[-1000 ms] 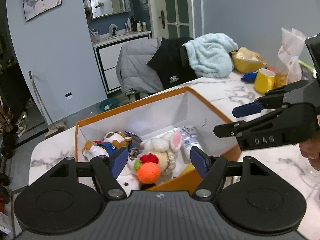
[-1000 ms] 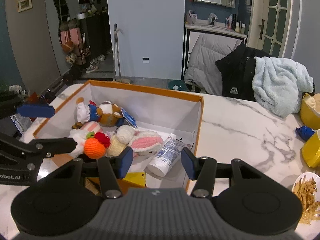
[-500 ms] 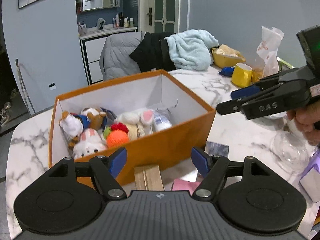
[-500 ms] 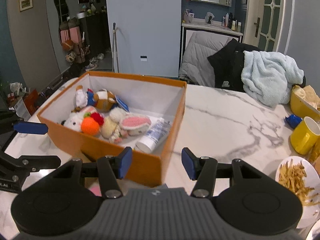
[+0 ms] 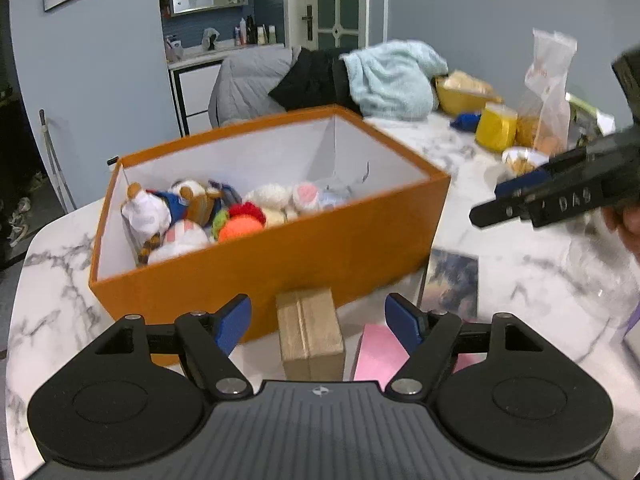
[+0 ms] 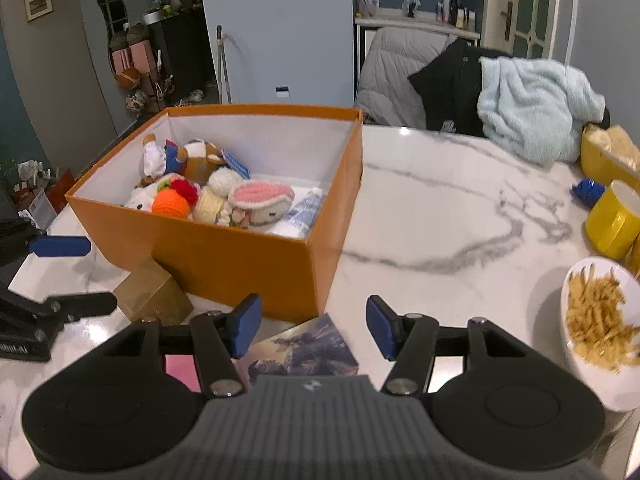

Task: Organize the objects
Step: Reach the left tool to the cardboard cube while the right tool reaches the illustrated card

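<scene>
An orange box [image 5: 280,256] [image 6: 240,252] stands on the marble table and holds several plush toys [image 5: 192,212] [image 6: 208,192] and a white tube [image 6: 302,216]. A small tan box [image 5: 310,330] [image 6: 154,296], a pink card [image 5: 380,352] [image 6: 182,370] and a picture card [image 5: 454,282] [image 6: 308,346] lie in front of it. My left gripper [image 5: 318,322] is open and empty just above the tan box. My right gripper [image 6: 312,326] is open and empty above the picture card; it also shows at the right in the left wrist view [image 5: 520,200].
A yellow mug [image 6: 614,220] [image 5: 496,128], a plate of fries [image 6: 600,320], a yellow bowl [image 6: 604,160] and a snack bag [image 5: 546,92] stand at the right. A clear glass [image 5: 604,276] is near my right hand. Clothes [image 6: 532,116] hang over chairs behind the table.
Both grippers have drawn back and lowered from over the box's inside to its near side. The tan box and the cards have come into view. Both stay open.
</scene>
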Motion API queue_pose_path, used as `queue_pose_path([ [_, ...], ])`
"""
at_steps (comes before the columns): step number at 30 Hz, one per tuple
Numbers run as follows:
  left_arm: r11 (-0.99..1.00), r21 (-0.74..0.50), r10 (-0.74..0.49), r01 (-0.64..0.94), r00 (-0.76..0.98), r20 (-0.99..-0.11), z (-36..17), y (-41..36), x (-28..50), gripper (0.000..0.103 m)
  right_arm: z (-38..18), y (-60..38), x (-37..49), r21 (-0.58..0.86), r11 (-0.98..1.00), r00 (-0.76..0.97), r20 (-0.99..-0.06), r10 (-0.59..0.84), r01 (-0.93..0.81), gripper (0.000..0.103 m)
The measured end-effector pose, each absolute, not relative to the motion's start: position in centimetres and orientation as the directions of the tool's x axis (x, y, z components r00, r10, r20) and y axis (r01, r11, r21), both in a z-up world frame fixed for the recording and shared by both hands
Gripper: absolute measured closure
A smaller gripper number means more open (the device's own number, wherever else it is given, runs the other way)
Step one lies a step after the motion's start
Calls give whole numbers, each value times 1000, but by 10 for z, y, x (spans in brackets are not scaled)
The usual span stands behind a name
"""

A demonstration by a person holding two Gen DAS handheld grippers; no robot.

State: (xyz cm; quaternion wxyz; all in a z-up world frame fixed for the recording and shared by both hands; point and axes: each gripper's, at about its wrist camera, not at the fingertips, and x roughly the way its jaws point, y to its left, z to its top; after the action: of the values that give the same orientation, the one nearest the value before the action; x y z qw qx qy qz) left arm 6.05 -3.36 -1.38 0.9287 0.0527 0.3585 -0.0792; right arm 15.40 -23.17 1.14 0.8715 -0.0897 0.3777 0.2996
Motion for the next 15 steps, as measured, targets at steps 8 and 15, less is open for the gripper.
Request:
queue_pose_path([
  [8,988,3,-104,153,685,-721,-34,-26,67,16,-18,-221,161,114,843,480,-779,404,-525,36],
  [15,994,-20,-89,110,667,-740,-44,-23,80,16,-48,-225,167,247,918,422,-829,366,-310,36],
])
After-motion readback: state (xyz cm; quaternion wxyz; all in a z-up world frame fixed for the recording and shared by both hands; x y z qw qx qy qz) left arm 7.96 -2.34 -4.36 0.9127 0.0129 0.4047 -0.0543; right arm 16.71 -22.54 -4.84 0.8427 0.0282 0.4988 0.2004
